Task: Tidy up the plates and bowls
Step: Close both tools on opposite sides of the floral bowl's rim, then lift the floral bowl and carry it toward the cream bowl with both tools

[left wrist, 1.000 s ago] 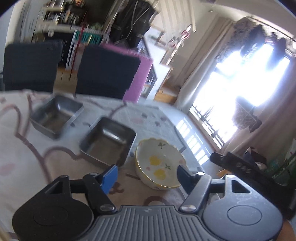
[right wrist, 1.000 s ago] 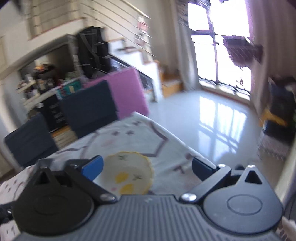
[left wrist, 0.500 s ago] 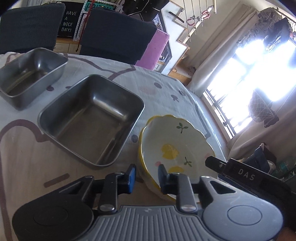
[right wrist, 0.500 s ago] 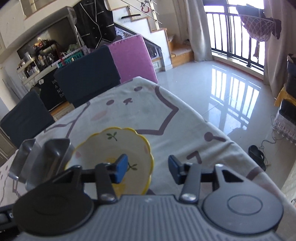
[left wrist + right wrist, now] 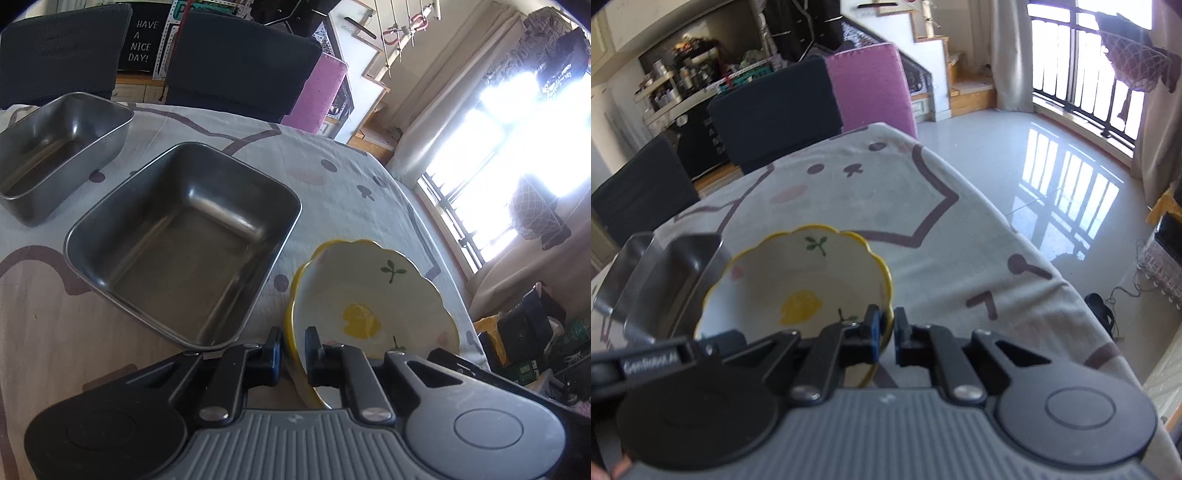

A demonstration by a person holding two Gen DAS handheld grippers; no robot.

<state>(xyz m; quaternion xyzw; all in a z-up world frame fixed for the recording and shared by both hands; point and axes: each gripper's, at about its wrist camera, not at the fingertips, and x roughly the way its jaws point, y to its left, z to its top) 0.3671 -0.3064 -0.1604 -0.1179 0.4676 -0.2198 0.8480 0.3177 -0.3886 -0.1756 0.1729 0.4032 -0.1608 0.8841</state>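
Both grippers have dropped toward the table since a second ago, their jaws just closing from wide apart; the left gripper (image 5: 294,349) now pinches the near rim of the yellow-edged bowl (image 5: 373,295). The right gripper (image 5: 886,334) clamps its opposite rim; the bowl sits on the tablecloth (image 5: 923,206) beside the nearer steel tray (image 5: 184,243).
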